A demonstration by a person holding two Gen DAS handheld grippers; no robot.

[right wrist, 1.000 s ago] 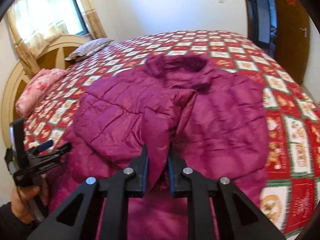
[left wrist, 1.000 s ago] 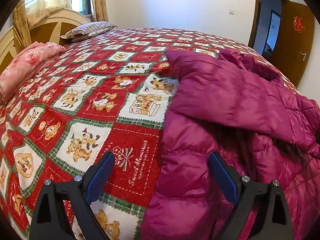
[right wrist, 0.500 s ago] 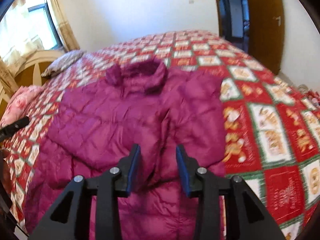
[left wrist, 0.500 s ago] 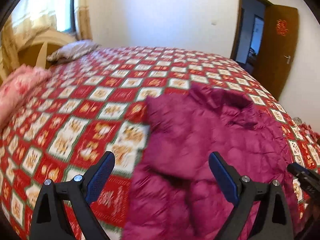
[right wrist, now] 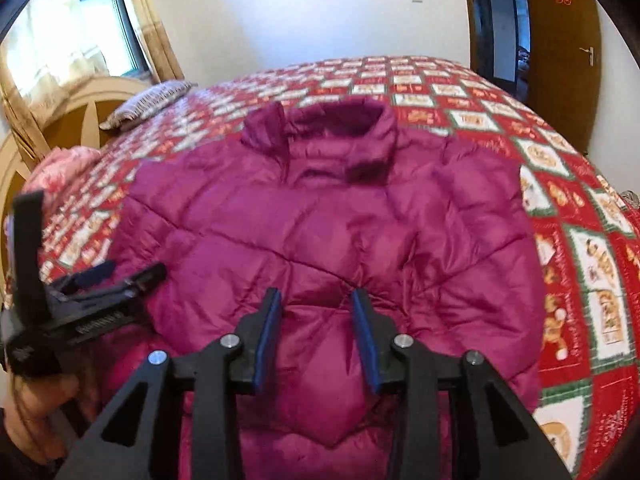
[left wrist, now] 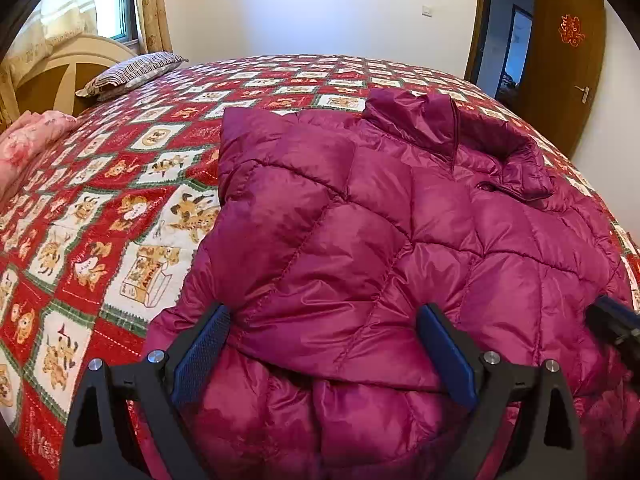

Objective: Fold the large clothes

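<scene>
Magenta quilted jacket [right wrist: 332, 216] lies lengthwise on the bed [right wrist: 580, 280], collar [right wrist: 340, 120] pointing to twelve o'clock. Left tongs [left wrist: 322, 354] and right tongs [right wrist: 316, 340] both stand apart, empty.

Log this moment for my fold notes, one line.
magenta puffer jacket flat on bed, sleeve folded across | left hand-held gripper open | right hand-held gripper open, empty

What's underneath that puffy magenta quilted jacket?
The puffy magenta quilted jacket lies on a red patchwork bedspread with bear pictures. Whatever is directly beneath the jacket is covered.
</scene>
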